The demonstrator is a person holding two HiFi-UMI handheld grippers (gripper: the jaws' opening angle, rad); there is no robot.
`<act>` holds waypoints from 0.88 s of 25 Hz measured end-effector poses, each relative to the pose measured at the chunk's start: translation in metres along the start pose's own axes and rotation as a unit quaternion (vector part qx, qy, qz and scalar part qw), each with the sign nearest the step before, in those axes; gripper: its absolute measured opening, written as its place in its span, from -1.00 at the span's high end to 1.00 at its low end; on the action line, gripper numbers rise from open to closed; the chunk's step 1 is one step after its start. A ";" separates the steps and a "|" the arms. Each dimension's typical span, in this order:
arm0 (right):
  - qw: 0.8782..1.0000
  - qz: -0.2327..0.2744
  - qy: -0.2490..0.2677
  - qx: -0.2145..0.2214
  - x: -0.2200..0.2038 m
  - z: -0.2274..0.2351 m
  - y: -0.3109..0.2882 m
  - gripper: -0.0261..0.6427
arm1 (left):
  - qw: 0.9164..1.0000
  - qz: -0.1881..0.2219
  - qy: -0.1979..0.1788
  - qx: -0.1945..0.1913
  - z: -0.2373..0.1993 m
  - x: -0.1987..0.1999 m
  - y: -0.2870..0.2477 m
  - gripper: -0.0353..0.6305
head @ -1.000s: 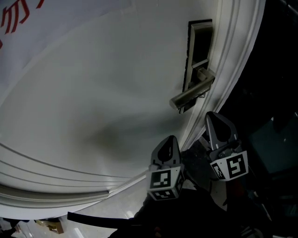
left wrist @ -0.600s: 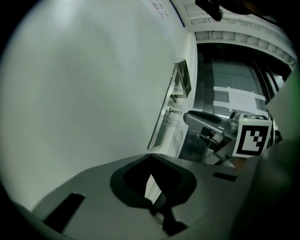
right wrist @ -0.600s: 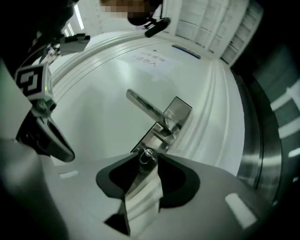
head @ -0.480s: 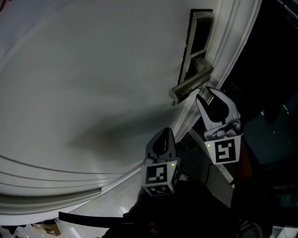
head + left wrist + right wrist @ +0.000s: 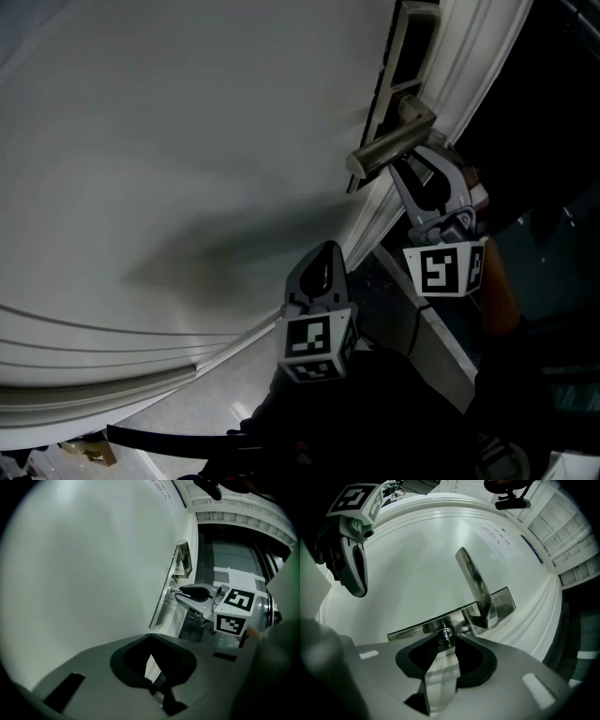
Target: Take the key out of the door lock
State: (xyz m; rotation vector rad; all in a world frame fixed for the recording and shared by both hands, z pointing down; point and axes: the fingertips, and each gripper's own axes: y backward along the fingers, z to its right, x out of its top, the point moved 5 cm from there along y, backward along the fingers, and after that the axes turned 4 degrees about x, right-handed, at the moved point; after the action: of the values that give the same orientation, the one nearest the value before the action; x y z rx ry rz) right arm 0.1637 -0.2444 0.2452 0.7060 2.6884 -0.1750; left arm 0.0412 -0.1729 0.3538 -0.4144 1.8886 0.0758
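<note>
A small metal key (image 5: 446, 633) sticks out of the steel lock plate (image 5: 417, 629) just below the lever handle (image 5: 474, 585) on the white door (image 5: 187, 141). My right gripper (image 5: 446, 640) is at the plate. Its jaws have just opened and stand one on each side of the key, with neither pad pressing on it. In the head view this gripper (image 5: 403, 171) sits right under the handle (image 5: 386, 148). My left gripper (image 5: 325, 251) hangs lower, off the door's edge, shut with nothing in it. Its jaws (image 5: 150, 656) point along the door.
The door's moulded frame (image 5: 469, 66) runs beside the lock. To the right of the frame is a dark opening with glass panels (image 5: 234, 559). A person's dark sleeve (image 5: 375, 422) fills the bottom of the head view.
My right gripper has moved up and left to just under the handle and rolled, so its marker cube shows another face. The left gripper has stayed where it was.
</note>
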 end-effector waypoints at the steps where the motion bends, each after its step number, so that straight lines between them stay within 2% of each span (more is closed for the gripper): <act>1: 1.000 0.000 0.006 -0.003 0.000 0.000 -0.001 0.62 | 1.000 -0.002 -0.001 0.000 0.000 -0.001 -0.001 0.89; 9: 0.999 -0.012 0.038 0.004 -0.001 -0.004 -0.010 0.63 | 1.000 0.002 0.001 0.002 -0.001 -0.003 -0.004 0.89; 14: 0.997 -0.015 0.068 -0.022 0.000 -0.002 -0.012 0.84 | 1.000 0.001 -0.006 -0.005 -0.003 0.003 -0.003 0.89; 22: 0.998 -0.008 0.058 -0.012 -0.001 -0.001 -0.013 0.87 | 1.000 0.004 -0.005 -0.003 -0.007 0.004 -0.007 0.89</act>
State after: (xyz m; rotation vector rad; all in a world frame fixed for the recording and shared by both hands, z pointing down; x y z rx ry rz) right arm 0.1575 -0.2557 0.2470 0.7084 2.8011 -0.1084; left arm 0.0356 -0.1818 0.3538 -0.4095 1.8812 0.0883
